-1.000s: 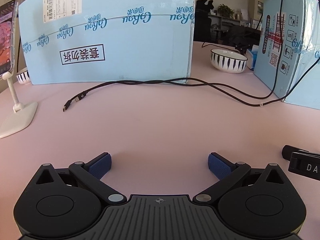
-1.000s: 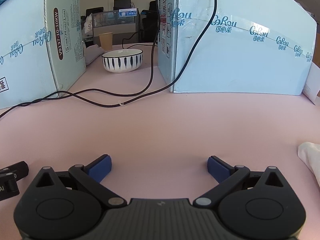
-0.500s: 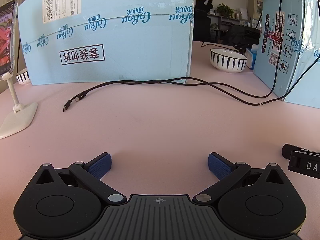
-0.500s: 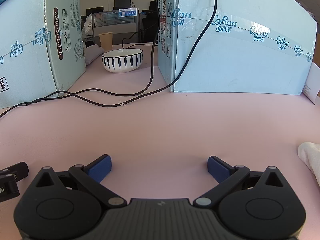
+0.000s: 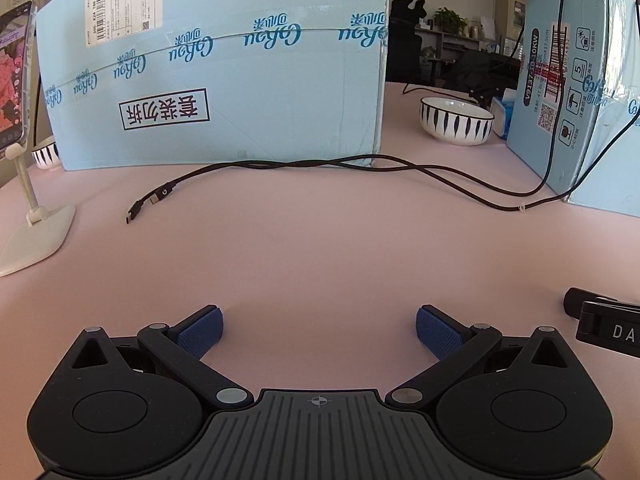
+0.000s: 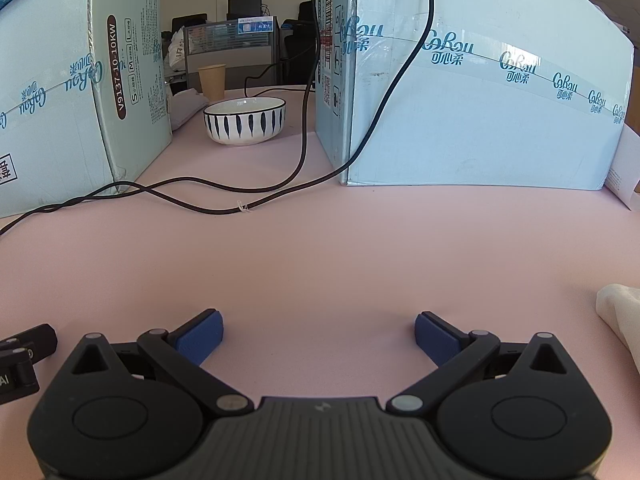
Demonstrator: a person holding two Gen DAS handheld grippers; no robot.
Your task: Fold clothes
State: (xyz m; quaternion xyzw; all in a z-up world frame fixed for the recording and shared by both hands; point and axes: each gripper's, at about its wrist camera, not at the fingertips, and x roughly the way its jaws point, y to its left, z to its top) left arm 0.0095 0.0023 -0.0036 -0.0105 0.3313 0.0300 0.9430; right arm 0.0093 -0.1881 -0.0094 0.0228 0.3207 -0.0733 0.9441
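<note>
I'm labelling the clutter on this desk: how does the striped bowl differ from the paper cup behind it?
The striped bowl is wide and low; the paper cup is narrow and tall. The bowl is white with dark blue vertical strokes; the cup is plain tan. The bowl sits nearer, in the gap between the two blue boxes; the cup stands farther back. Both are upright and open-topped on the pink table.

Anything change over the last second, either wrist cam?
No visible change. Left gripper and right gripper both stay open and empty over the pink table; nothing taken or let go. Black cable, striped bowl and white cloth at the right edge are where they were.
</note>
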